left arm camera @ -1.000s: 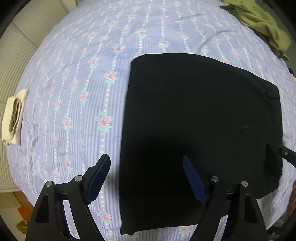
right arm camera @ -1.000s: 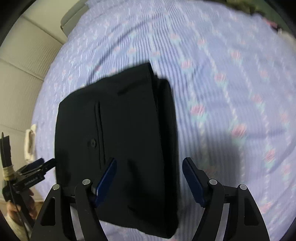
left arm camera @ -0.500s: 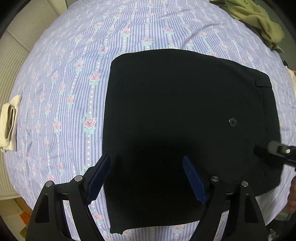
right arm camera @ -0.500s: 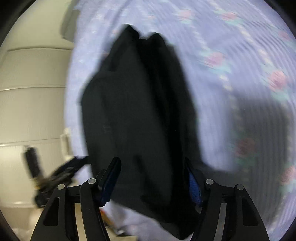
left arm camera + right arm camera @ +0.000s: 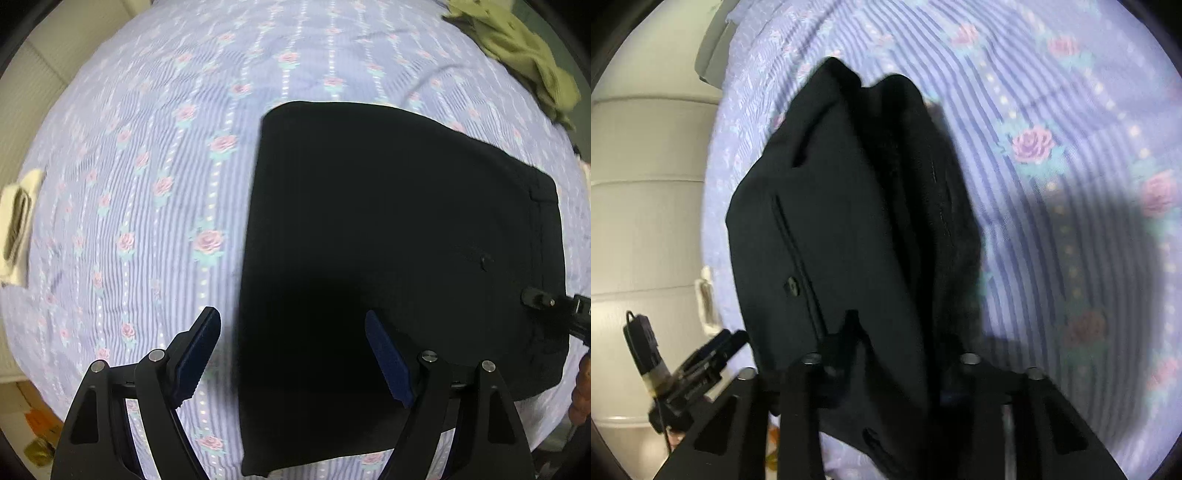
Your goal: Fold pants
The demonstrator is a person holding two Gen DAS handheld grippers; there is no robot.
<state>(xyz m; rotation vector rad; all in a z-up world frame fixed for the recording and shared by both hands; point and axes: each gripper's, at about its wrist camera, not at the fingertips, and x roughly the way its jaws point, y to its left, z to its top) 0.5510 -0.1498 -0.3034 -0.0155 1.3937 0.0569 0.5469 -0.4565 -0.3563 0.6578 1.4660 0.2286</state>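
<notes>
Floral bedsheet [image 5: 155, 155]; right gripper [image 5: 886, 369] closing around pants [image 5: 388, 229] (left gripper [image 5: 291, 354] open).

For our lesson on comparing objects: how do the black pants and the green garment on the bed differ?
The black pants are folded into a flat, neat block near the grippers; the green garment lies crumpled in a heap at the far edge. The pants are far darker than the green garment. Both rest on the floral bedsheet.
</notes>
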